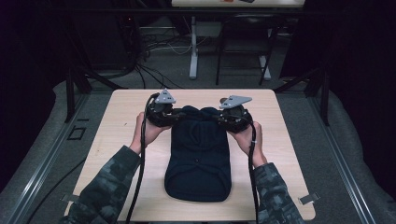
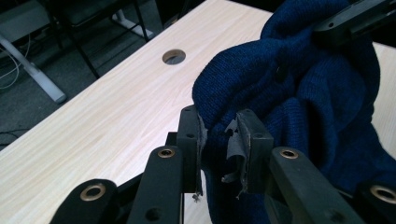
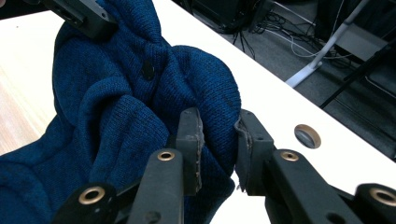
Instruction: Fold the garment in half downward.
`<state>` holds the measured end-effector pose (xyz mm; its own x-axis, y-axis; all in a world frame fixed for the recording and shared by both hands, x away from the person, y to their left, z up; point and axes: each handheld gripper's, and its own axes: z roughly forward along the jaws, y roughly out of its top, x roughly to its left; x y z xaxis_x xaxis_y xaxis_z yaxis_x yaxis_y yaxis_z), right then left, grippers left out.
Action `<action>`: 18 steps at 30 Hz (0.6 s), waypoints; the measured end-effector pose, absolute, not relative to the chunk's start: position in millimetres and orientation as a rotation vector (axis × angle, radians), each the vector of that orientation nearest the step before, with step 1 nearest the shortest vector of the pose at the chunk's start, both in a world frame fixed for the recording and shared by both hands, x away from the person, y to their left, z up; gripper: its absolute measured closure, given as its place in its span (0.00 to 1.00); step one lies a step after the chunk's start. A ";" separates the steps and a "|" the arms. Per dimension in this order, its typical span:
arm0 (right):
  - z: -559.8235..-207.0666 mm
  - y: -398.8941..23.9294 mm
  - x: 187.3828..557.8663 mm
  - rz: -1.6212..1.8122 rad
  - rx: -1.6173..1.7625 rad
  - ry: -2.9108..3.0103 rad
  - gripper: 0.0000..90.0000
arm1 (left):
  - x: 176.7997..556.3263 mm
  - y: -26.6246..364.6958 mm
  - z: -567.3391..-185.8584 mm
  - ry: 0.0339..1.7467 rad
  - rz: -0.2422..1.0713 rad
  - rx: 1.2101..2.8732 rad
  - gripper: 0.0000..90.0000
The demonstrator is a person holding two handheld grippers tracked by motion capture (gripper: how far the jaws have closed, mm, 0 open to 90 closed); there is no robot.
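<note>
A dark blue knitted garment [image 1: 198, 158] lies along the middle of the wooden table [image 1: 121, 121], its far end lifted and bunched. My left gripper [image 1: 173, 115] grips that far end at its left corner, and my right gripper [image 1: 223, 118] grips the right corner. In the left gripper view the left gripper [image 2: 219, 135] is shut on a fold of the blue knit [image 2: 299, 93]. In the right gripper view the right gripper [image 3: 218, 135] pinches another fold of the knit [image 3: 121, 102]. A small dark button [image 3: 148, 70] shows on the cloth.
A round cable hole [image 2: 173, 56] is in the tabletop near the far edge, also seen as a hole [image 3: 307, 136] in the right gripper view. Beyond the table stand desk legs [image 1: 193, 46], a chair frame and floor cables. Two clips [image 1: 308, 198] sit at the near table edge.
</note>
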<state>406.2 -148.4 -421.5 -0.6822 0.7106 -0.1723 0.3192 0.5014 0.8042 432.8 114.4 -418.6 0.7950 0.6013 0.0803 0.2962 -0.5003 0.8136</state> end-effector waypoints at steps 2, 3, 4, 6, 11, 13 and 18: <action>-418.2 -149.4 405.7 1.071 0.843 2.243 0.82 | 432.5 114.2 -414.6 0.656 0.452 2.113 0.82; -416.7 -149.7 405.6 1.069 0.838 2.243 0.82 | 432.3 114.1 -412.5 0.648 0.457 2.112 0.82; -415.7 -149.8 405.3 1.077 0.838 2.234 0.82 | 431.8 114.0 -410.7 0.643 0.464 2.103 0.82; -413.2 -151.1 404.5 1.085 0.833 2.224 0.82 | 430.7 114.3 -408.0 0.631 0.482 2.091 0.82; -411.5 -152.4 400.5 1.118 0.802 2.194 0.81 | 429.4 116.2 -405.7 0.626 0.494 2.079 0.82; -411.5 -152.7 399.3 1.134 0.795 2.185 0.81 | 430.1 116.1 -404.5 0.625 0.502 2.078 0.82; -406.7 -151.4 397.7 1.130 0.768 2.141 0.81 | 432.1 114.2 -393.0 0.618 0.517 2.070 0.82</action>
<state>397.7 -151.4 -406.7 -0.6576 0.7169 -0.2316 0.2133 0.4720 0.8554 432.1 114.2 -393.0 0.7889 0.6013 0.1269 0.2311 -0.4817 0.8453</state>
